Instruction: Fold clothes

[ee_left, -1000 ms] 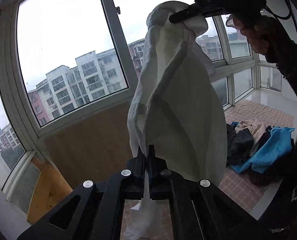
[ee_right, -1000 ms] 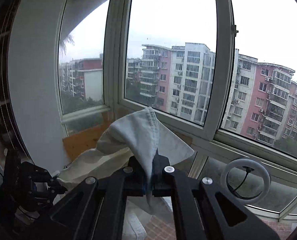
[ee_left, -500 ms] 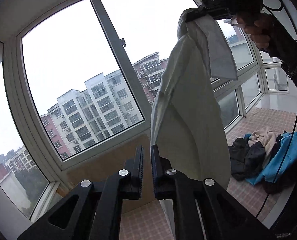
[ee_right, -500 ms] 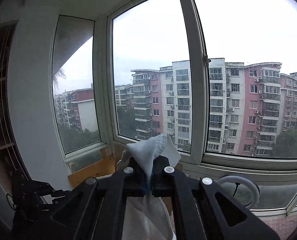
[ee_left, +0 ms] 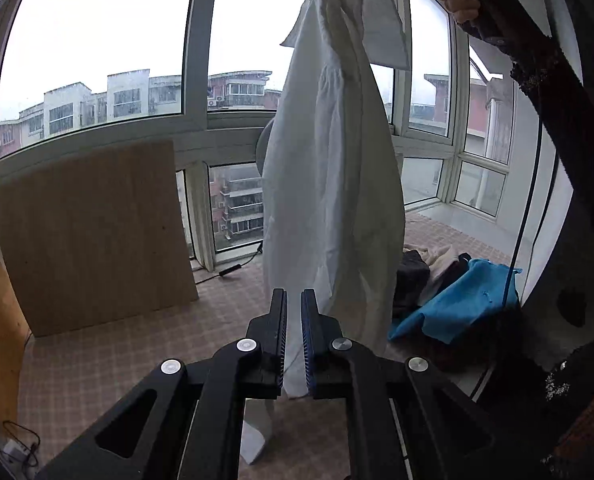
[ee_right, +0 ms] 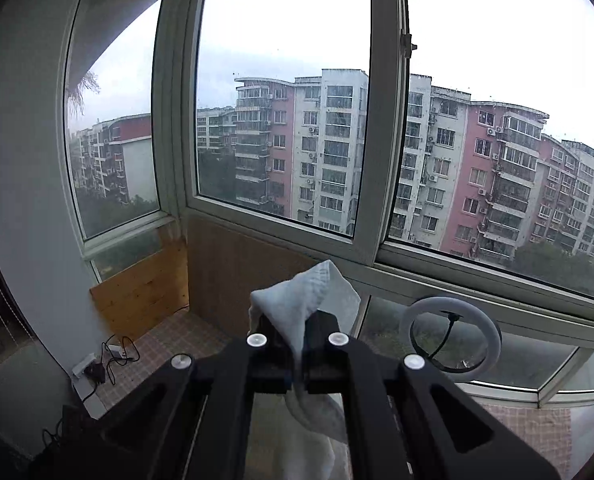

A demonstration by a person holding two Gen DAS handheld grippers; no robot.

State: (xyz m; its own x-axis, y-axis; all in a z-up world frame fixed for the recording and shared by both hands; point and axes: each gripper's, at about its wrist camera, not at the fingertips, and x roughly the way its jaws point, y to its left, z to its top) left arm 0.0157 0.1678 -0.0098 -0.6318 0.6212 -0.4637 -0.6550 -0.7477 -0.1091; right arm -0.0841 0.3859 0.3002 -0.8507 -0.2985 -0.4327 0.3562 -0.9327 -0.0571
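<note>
Where garment (ee_left: 329, 168) hangs, clothes pile (ee_left: 453, 292) behind.

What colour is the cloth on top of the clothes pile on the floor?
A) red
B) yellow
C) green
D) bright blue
D: the pile of clothes on the floor by the windows has a bright blue cloth spread on top, behind the hanging white garment.
</note>
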